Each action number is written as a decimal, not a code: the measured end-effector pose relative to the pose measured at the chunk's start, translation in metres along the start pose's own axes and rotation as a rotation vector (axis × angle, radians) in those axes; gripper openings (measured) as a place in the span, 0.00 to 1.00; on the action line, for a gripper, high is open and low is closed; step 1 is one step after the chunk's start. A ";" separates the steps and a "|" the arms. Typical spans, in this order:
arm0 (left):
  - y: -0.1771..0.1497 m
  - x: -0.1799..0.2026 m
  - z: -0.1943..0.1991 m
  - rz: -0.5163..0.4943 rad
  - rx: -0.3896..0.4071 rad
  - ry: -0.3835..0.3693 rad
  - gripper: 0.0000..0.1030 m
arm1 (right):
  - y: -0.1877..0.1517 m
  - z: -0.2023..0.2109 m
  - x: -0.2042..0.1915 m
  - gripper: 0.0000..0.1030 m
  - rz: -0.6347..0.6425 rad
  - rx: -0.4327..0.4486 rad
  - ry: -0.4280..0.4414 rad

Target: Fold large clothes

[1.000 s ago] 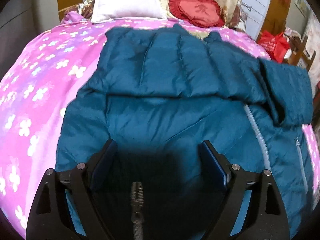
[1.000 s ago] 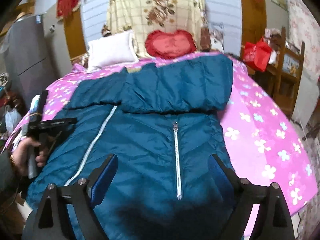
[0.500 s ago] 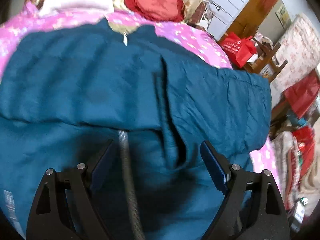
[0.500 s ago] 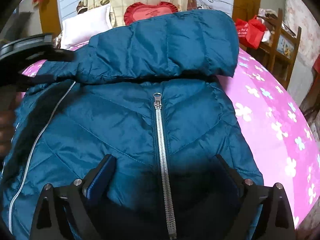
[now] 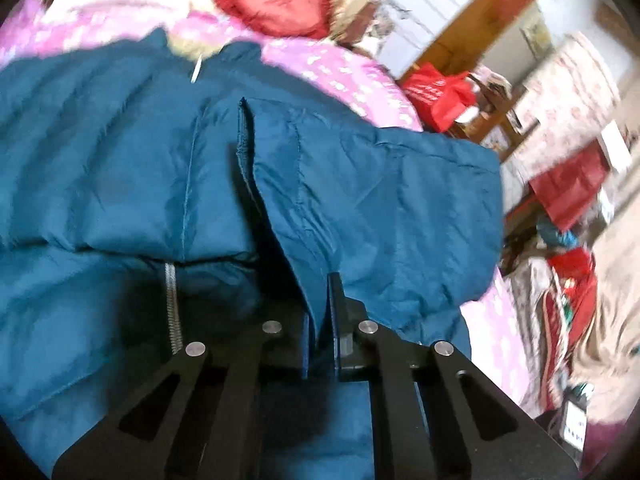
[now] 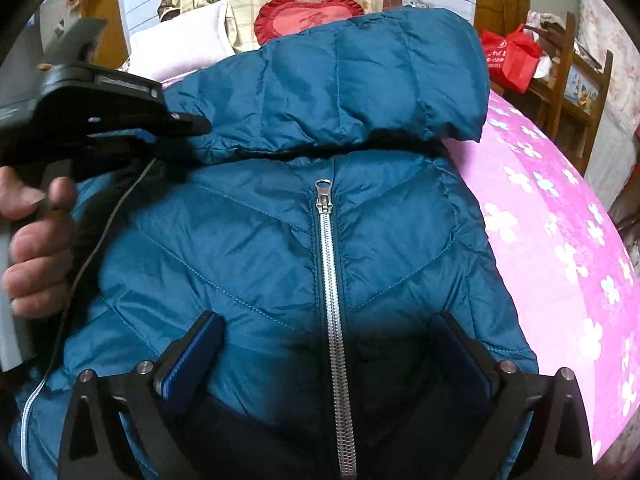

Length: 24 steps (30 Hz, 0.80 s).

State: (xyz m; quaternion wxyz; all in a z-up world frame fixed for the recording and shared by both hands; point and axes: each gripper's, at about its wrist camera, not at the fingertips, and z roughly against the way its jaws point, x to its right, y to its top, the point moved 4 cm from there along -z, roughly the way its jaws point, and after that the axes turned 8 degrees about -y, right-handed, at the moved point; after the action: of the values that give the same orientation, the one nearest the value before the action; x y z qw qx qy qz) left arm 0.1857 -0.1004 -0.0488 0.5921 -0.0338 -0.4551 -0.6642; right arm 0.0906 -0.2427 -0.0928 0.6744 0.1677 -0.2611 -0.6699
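Observation:
A teal puffer jacket (image 6: 280, 248) lies on a pink flowered bedspread (image 6: 560, 240), front up, with a silver zipper (image 6: 330, 280) down its middle. Its sleeves are folded across the chest (image 6: 360, 88). My left gripper (image 5: 320, 304) is shut on the cuff edge of the folded sleeve (image 5: 360, 192); it also shows at the left of the right wrist view (image 6: 176, 124), held by a hand. My right gripper (image 6: 332, 344) is open, its jaws wide on either side of the zipper, close over the jacket's lower front.
A white pillow (image 6: 180, 44) and a red heart cushion (image 6: 308, 16) lie at the head of the bed. A red bag (image 6: 508, 56) and wooden chair (image 6: 580, 92) stand to the right. The bed edge drops off at the right.
My left gripper has gone from open to shut on the sleeve cuff after moving right over the jacket. My right gripper has moved in closer over the zipper, still open.

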 end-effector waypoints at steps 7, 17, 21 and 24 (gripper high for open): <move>0.030 0.017 0.052 -0.126 0.097 0.023 0.05 | -0.001 0.000 -0.001 1.00 -0.003 -0.009 0.006; 0.055 -0.061 0.090 -0.131 0.133 0.214 0.05 | 0.014 0.020 0.031 1.00 -0.143 0.090 0.063; 0.060 -0.108 0.107 -0.082 0.148 0.299 0.05 | 0.015 0.020 0.057 1.00 -0.255 0.098 0.044; 0.065 -0.147 0.117 -0.031 0.147 0.344 0.05 | 0.012 0.008 0.063 1.00 -0.285 0.035 0.043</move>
State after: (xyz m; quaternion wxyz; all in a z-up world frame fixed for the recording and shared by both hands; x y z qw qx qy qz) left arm 0.2243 0.0935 -0.0297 0.6516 0.1307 -0.3951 -0.6342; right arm 0.0934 -0.3033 -0.0713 0.5748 0.2289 -0.2318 -0.7507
